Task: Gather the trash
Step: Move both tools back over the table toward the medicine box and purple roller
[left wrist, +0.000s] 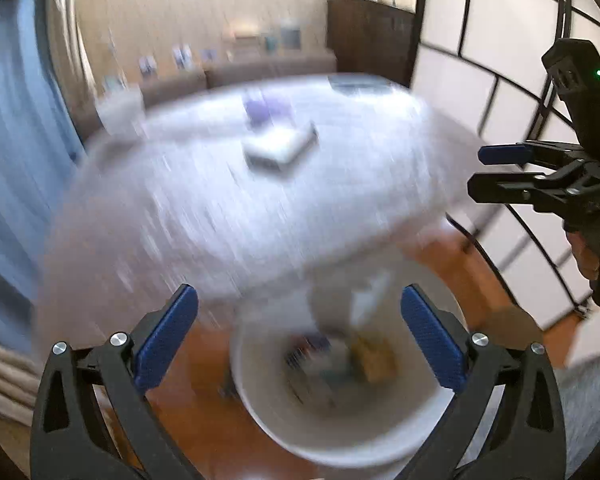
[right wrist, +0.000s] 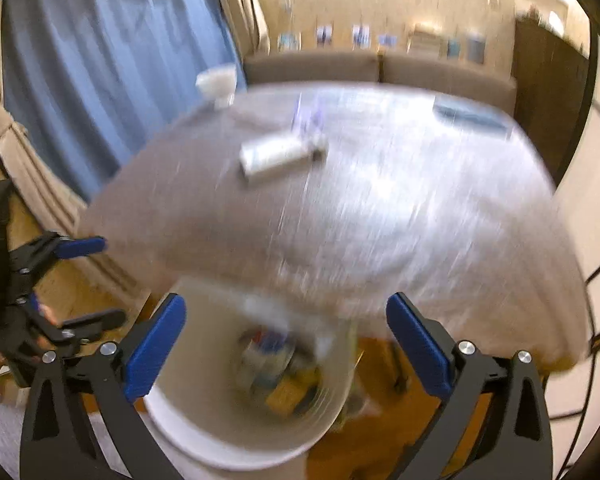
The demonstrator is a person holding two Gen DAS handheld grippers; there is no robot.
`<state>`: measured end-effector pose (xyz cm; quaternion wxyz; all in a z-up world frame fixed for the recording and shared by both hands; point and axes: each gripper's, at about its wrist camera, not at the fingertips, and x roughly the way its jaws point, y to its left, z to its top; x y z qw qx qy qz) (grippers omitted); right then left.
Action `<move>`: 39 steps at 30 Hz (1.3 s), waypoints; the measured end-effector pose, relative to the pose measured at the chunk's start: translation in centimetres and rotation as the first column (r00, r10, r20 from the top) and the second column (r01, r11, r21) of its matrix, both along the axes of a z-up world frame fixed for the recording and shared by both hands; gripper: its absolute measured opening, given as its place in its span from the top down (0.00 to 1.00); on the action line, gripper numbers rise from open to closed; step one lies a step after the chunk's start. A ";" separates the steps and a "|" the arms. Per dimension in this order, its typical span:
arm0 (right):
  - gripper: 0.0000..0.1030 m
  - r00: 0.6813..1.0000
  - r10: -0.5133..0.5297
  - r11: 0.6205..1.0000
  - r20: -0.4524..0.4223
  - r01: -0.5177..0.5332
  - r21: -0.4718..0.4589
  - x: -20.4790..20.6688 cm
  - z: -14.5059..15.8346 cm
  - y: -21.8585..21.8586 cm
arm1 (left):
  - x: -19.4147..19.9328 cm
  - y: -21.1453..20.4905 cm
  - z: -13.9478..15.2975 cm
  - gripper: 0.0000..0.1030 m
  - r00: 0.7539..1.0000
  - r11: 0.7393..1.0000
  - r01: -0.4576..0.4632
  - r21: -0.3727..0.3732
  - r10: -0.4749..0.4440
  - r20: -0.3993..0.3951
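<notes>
Trash [right wrist: 276, 372] already in white bin [left wrist: 340, 440] at lower centre, under desk [right wrist: 380, 208] edge. Left tongs [left wrist: 300, 344] and right tongs [right wrist: 286, 348] both wide open, empty. Next, best approached slowly: white box [right wrist: 276, 156] upper centre, gripped across narrow side.

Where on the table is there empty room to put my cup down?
The table looks bare across its near half and right side, between the white box and the near edge. Things cluster toward the back: the box, a purple item behind it and a dark flat thing at the far right corner.
</notes>
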<state>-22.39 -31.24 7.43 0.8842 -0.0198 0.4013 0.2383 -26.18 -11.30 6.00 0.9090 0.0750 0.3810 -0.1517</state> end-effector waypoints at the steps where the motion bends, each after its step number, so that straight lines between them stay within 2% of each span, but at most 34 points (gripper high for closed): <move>1: 0.04 1.000 -0.007 1.000 0.011 0.007 0.007 1.0 0.4 -0.1 | 0.9 0.1 0.6 0.01 1.000 1.000 -0.012 0.001 0.012 0.014; 3: 0.04 0.999 -0.032 0.999 0.023 0.032 0.015 3.5 1.0 0.2 | 2.8 0.4 1.2 0.01 1.000 0.999 -0.014 -0.039 0.015 0.014; 4: 0.04 0.999 -0.036 0.999 0.030 0.035 0.017 5.0 1.3 0.4 | 4.2 0.5 1.2 0.01 1.000 0.999 -0.025 -0.035 0.025 -0.011; 8: 0.04 0.999 -0.045 0.999 0.009 0.044 0.019 9.6 1.5 1.1 | 7.7 0.1 1.2 0.01 0.999 0.998 -0.053 0.024 0.054 -0.003; 11: 0.04 0.999 -0.041 0.999 -0.018 0.041 0.014 13.0 1.5 1.9 | 9.3 -0.5 0.7 0.01 0.999 0.998 -0.039 0.056 0.039 -0.014; 16: 0.04 0.999 -0.013 1.000 -0.047 0.011 -0.025 17.4 0.1 4.9 | 11.8 -1.6 -0.3 0.01 0.999 0.990 -0.043 0.137 0.045 -0.014; 25: 0.04 0.994 0.045 0.994 -0.104 -0.055 -0.094 22.0 -2.6 9.5 | 15.6 -2.5 -2.1 0.01 0.995 0.994 -0.008 0.113 0.019 -0.094; 32: 0.06 0.989 0.066 0.991 -0.136 -0.081 -0.109 24.3 -4.0 11.8 | 17.4 -3.7 -2.7 0.01 0.994 0.991 -0.001 0.135 0.015 -0.106; 35: 0.14 0.988 0.079 0.986 -0.131 -0.097 -0.134 24.9 -4.1 12.4 | 18.0 -4.0 -2.8 0.01 0.994 0.992 0.009 0.126 0.006 -0.113; 39: 0.17 0.988 0.087 0.982 -0.130 -0.107 -0.157 25.4 -4.4 12.9 | 18.6 -4.5 -2.8 0.01 0.993 0.992 0.026 0.124 -0.012 -0.115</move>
